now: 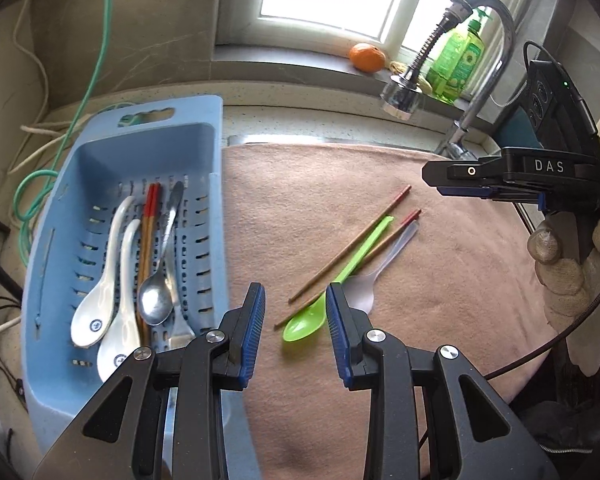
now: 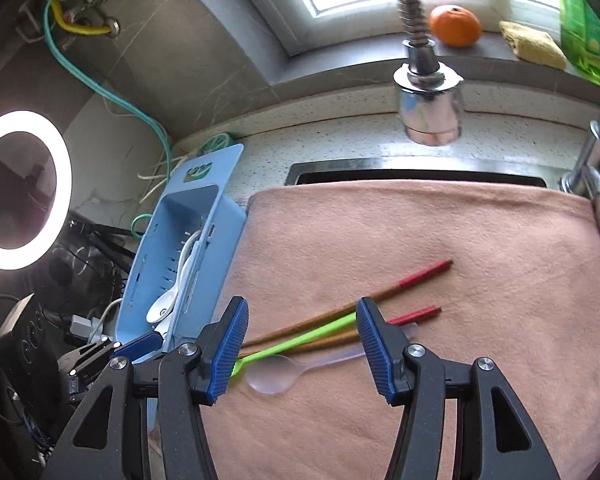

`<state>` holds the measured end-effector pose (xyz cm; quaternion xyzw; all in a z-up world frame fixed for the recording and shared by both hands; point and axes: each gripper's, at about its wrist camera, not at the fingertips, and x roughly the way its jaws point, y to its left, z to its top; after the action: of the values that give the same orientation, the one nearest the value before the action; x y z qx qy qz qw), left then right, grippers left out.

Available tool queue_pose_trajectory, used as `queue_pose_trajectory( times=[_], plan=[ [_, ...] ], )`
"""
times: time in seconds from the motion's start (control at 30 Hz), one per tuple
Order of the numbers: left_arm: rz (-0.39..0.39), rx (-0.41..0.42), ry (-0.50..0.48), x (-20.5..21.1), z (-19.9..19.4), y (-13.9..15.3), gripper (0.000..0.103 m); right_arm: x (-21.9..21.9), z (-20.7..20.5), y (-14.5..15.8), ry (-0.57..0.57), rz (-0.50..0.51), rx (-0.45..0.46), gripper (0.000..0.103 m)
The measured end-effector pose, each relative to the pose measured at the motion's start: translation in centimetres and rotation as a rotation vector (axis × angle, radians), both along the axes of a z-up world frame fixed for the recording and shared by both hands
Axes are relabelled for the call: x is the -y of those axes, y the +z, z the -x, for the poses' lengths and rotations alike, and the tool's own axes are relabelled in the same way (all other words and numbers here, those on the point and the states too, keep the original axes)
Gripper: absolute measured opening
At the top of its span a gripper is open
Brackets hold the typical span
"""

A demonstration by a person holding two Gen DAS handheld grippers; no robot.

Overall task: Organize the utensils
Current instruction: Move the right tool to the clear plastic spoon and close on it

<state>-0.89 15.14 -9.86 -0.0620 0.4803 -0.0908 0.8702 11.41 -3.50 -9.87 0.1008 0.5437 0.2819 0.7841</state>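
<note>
Blue ribbed pads line both claws, and neither pair presses on anything. The left claw (image 1: 296,312) hangs partly open over the pink cloth (image 1: 440,264), empty, its fingertips on either side of the bowl of a green plastic spoon (image 1: 306,324) that lies on the cloth below them, apart from the pads. The right claw (image 2: 298,330) stands wider open and also empty; in its own view the gap between its fingers frames the green spoon's handle and two red-tipped chopsticks (image 2: 416,276), all lying flat on the cloth. Just beside the green spoon lies a clear plastic spoon (image 2: 276,374), its bowl near the right claw's left finger and its handle running under the right one. In the left wrist view the chopsticks cross the green spoon at a shallow angle, their red ends pointing toward the far right. A gloved hand (image 1: 572,272) holds the right tool at the right edge of that view. To the left of the cloth, touching its edge, sits a light blue slotted basket (image 1: 100,148) holding two white ceramic spoons (image 1: 100,300), a metal spoon (image 1: 156,300), another pair of red-tipped chopsticks (image 1: 150,216) and what looks like a metal fork, mostly hidden. Behind the cloth the bench (image 1: 320,124) carries a chrome tap (image 1: 404,92); on the window sill stand an orange (image 1: 366,57) and a green bottle (image 1: 460,60).
</note>
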Motion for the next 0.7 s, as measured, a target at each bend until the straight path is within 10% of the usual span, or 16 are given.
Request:
queue_pose_trajectory(
  times=[0.7],
  plan=[
    [-0.067,-0.165,-0.228,4.2,-6.9,-2.8,0.018,2.5,0.7,-6.1,-0.151,-0.079,-0.281,0.027]
  ],
)
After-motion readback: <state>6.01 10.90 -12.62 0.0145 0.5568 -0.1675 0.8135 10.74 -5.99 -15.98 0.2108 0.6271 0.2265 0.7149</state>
